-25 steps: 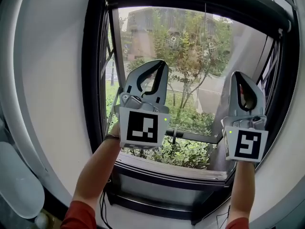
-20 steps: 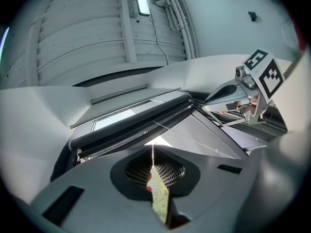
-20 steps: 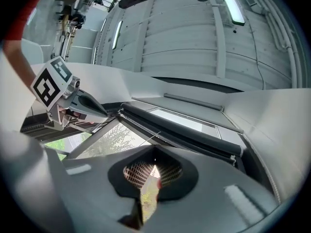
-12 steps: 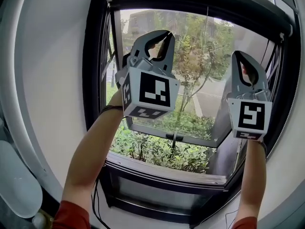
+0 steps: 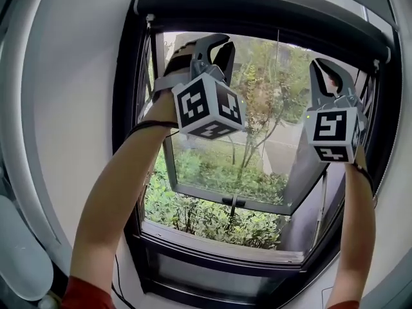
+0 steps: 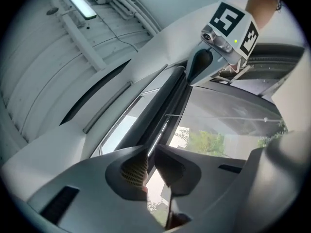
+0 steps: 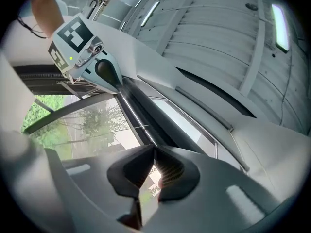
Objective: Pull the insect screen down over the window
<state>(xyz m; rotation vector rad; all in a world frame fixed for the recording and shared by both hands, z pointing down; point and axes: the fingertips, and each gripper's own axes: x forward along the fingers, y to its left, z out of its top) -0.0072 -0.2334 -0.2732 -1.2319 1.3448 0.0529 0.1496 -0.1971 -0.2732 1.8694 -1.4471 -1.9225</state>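
Head view:
- White wall (image 5: 71, 108) fills the 9 o'clock side.
- White rounded object (image 5: 22, 262) at 8 o'clock, cut by the frame edge; cannot identify it.
- Thin black cable (image 5: 117, 272) hangs at 7 o'clock.
- Outdoors: slim tree (image 5: 264, 76) at 1 o'clock, dense green shrubs (image 5: 212, 217) at 6 o'clock, pale paved path (image 5: 280, 150) toward 3 o'clock.

Left gripper view:
- Slatted ceiling (image 6: 43, 62) at 10 o'clock.
- Lit strip lamp (image 6: 81, 5) at 11 o'clock.

Right gripper view:
- A lit lamp at 1 o'clock; cannot tell whether it is the same one.
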